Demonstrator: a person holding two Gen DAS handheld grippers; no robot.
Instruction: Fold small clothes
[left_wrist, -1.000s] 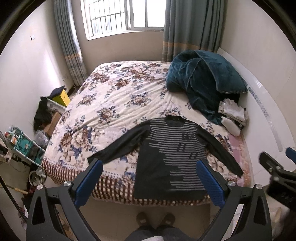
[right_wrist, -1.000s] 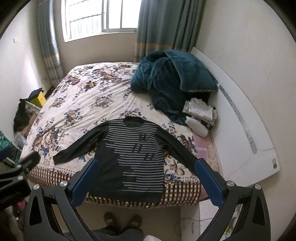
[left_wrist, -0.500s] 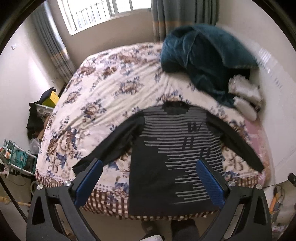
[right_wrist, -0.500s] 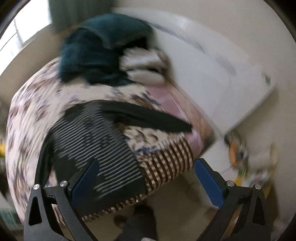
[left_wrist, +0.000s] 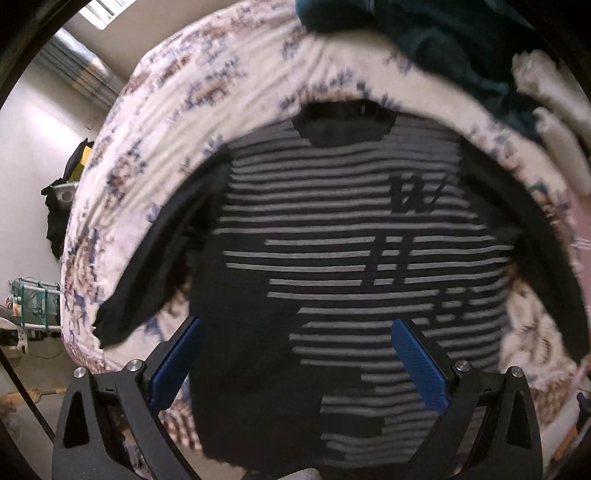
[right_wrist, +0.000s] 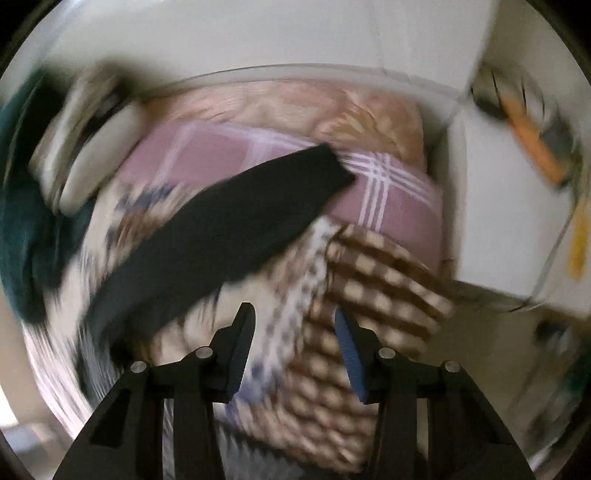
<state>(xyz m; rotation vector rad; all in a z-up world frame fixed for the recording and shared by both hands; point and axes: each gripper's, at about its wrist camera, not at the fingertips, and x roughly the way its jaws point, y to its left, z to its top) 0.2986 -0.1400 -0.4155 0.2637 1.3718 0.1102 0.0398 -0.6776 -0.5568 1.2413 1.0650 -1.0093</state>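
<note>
1. Striped sweater (left_wrist: 332, 266): we find it spread flat, front up, on the floral bedspread (left_wrist: 192, 96), its hem at the near edge of the bed.
2. Left gripper (left_wrist: 295, 354): jaws wide above the lower body of the sweater (nothing pinched).
3. Right gripper (right_wrist: 295, 350): jaws closing over the checked border, empty; the dark sleeve (right_wrist: 229, 229) lies just beyond.

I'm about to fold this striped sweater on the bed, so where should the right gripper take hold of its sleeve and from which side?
Probably at the cuff end of the black sleeve, coming down from above. It lies flat and spread out over the pink checked sheet, its end free. The right gripper, jaws closing and nothing between them, is short of it.
</note>
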